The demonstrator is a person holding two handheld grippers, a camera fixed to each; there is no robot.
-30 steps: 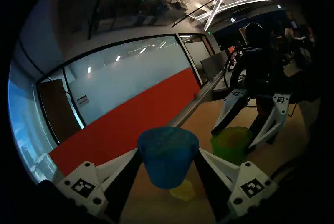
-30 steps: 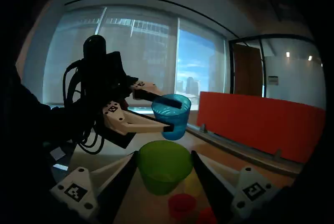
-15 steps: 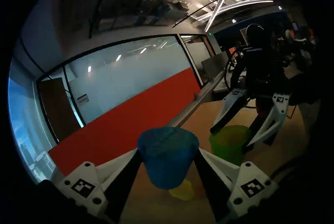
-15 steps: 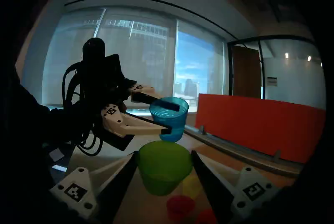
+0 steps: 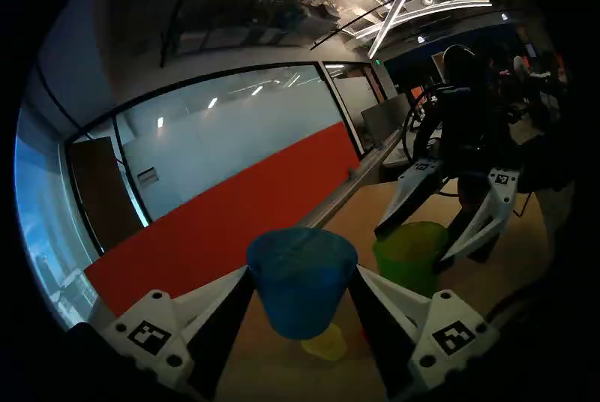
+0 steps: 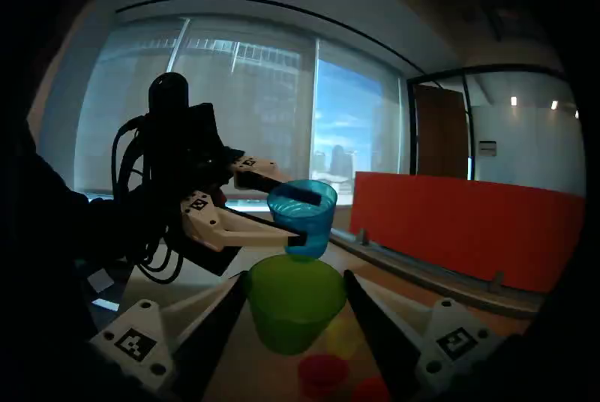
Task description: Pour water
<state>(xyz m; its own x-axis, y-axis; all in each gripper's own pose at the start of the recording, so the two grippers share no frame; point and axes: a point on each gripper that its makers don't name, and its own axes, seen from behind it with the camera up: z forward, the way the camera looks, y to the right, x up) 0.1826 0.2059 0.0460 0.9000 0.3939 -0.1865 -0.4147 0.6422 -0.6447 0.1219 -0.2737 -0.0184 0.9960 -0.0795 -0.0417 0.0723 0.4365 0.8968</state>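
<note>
Left claw point(image 5: 302, 286) has the blue cup point(image 5: 301, 304) pinched between both fingers. Farther off, the right claw point(image 5: 412, 246) grips a green cup point(image 5: 409, 259). A small yellow cup point(image 5: 324, 343) sits on the table point(image 5: 480, 282).

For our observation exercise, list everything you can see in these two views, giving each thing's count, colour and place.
blue cup: one, blue, in the air above the table
green cup: one, green, in the air beside the blue cup
yellow cup: one, yellow, on the table under the blue cup
red cups: two, red, on the table below the green cup
table: one, brown wood
wall panel: one, red, behind the table
left gripper: one, white, holds blue cup
right gripper: one, white, holds green cup
</note>
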